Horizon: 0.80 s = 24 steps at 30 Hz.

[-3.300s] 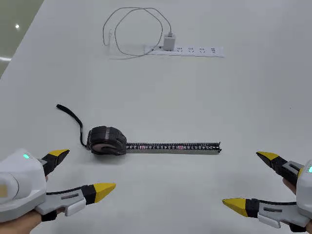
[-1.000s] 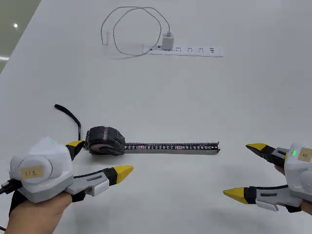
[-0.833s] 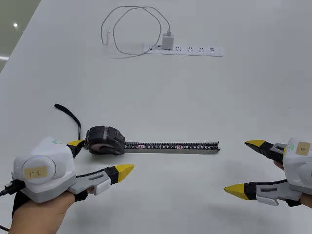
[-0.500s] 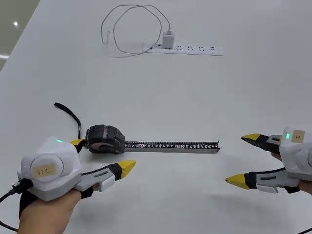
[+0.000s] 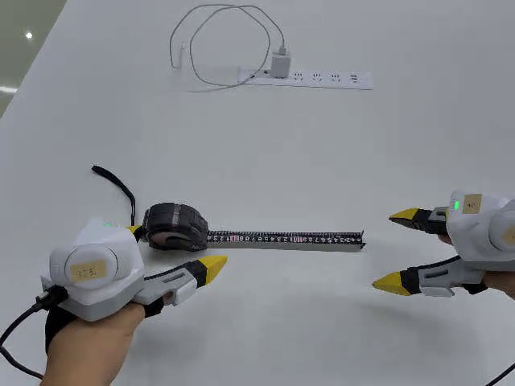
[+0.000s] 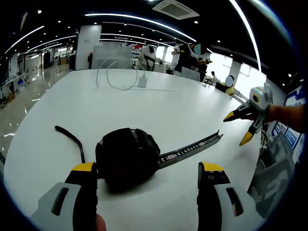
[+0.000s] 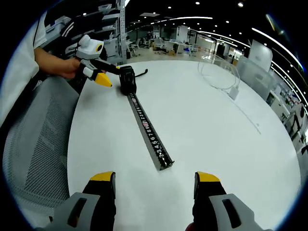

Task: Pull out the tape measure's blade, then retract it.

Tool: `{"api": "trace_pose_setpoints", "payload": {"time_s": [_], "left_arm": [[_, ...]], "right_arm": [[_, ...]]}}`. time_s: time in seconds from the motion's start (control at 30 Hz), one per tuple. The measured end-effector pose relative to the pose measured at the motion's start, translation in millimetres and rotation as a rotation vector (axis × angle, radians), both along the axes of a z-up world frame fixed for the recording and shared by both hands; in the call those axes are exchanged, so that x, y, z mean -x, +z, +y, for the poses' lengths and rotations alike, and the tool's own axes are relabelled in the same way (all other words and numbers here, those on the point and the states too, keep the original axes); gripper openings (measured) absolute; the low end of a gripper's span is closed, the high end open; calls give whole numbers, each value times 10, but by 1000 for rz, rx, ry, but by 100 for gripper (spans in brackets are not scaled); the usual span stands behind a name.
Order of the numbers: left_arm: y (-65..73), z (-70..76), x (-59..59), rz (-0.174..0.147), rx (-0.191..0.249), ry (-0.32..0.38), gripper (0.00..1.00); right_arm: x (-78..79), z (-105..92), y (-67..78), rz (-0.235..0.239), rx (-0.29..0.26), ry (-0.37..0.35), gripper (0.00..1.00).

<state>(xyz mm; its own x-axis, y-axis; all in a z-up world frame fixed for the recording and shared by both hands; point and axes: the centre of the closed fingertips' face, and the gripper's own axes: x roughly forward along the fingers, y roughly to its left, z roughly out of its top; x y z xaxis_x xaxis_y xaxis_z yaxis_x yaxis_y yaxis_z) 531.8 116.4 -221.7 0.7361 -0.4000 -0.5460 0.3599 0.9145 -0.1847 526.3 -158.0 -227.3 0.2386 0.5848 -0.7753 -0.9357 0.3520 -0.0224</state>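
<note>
A black tape measure case (image 5: 175, 227) lies on the white table (image 5: 265, 161), with its blade (image 5: 286, 239) drawn out to the right and flat on the surface. A black strap (image 5: 114, 186) trails to the case's left. My left gripper (image 5: 173, 248) is open, with one yellow-tipped finger on each side of the case (image 6: 127, 156); no pad is pressed on it. My right gripper (image 5: 393, 249) is open just right of the blade's end hook (image 7: 166, 166), a short gap away. The blade (image 7: 149, 132) runs from it toward the left gripper (image 7: 113, 76).
A white power strip (image 5: 314, 79) with a charger and a looped white cable (image 5: 221, 44) lies at the table's far side. A mesh chair (image 7: 33, 144) stands by the near table edge. People stand beyond the far end (image 6: 187, 55).
My left gripper has moved forward until its open fingers flank the case. My right gripper has drifted up and inward toward the blade's end. The tape measure has stayed put.
</note>
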Motion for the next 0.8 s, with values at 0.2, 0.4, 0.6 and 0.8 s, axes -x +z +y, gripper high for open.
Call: {"api": "trace_pose_setpoints", "payload": {"time_s": [0.2, 0.4, 0.6, 0.8], "left_arm": [[-11, 2, -34, 5, 1, 24, 82], [-27, 8, -60, 9, -4, 46, 81], [-55, 13, -95, 18, -8, 61, 80], [-58, 11, -120, 19, 0, 85, 80]], "right_arm": [[-54, 18, -31, 9, 19, 35, 61], [-84, 36, -86, 22, 29, 62, 59], [-110, 69, -117, 25, 38, 83, 55], [-127, 95, -151, 39, 45, 99, 52]]}}
